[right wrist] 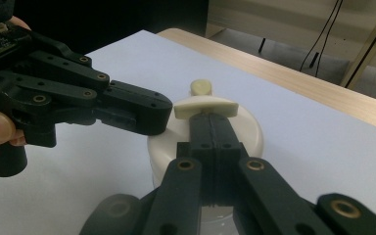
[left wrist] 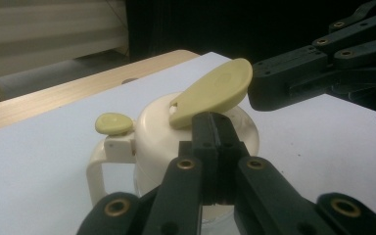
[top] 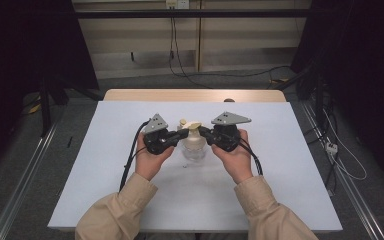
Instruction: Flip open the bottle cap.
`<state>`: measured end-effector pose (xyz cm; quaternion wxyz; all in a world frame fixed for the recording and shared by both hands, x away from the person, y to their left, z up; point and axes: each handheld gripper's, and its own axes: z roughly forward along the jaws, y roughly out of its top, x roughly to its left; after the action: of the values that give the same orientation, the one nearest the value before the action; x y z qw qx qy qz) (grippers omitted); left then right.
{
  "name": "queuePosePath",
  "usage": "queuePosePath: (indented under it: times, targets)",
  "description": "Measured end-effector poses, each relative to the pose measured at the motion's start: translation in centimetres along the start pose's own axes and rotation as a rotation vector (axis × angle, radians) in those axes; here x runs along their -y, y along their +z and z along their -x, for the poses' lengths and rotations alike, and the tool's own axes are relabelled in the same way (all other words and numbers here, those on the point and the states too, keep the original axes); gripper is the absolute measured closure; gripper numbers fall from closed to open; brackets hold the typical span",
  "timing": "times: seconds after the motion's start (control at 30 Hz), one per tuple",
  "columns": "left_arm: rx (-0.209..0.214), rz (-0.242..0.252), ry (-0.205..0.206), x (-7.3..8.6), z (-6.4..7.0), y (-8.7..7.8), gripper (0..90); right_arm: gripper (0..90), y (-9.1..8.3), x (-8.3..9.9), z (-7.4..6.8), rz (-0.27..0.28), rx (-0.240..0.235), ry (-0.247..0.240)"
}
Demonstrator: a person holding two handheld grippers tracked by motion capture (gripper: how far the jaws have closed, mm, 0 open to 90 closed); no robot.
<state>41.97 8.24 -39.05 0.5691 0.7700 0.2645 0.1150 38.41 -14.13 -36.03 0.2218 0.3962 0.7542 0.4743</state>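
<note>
White table (top: pixel 105 165) bears a jug (top: pixel 195 145); both tongs, left (left wrist: pixel 214 128) and right (right wrist: pixel 209 122), pinched narrow, press its flap (left wrist: pixel 215 90) from 2 sides. Uneven push could tip it.

A white-topped wooden table (top: pixel 130 200) stands on grey floor (top: pixel 80 95) before dark curtains (top: pixel 10 60).

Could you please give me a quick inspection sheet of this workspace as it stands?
Surface: white sheet over a wooden table, flat.
Job's things: cream jug upright at centre, handle on its side; pale flip lid raised at a slant.
Clutter: nothing seen.
Grippers: left tongs shut, at the jug top under the lid; right tongs shut, at the lid's edge.
Cables: black leads trail from both tongs; more on the floor.
Surroundings: dark curtains, floor rails, power strip.
</note>
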Motion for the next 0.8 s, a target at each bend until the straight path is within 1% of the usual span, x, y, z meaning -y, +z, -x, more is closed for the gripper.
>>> queuePosePath:
  times: [0.17,0.23,0.37,0.8]
  targets:
    - [-0.004,0.002,0.001,0.02,0.02,-0.01,90.0,90.0,0.40,0.10,-0.04,-0.023,0.008,-0.010]
    - [-0.001,0.003,0.003,0.04,0.00,-0.01,90.0,90.0,0.60,0.13,-0.10,-0.024,0.004,-0.015]
    - [-0.004,0.004,0.002,0.04,0.03,-0.01,90.0,90.0,0.75,0.09,-0.20,-0.021,0.005,-0.017]
    - [-0.008,0.004,0.005,0.06,0.11,-0.03,90.0,90.0,0.74,-0.26,-0.14,0.002,0.003,0.000]
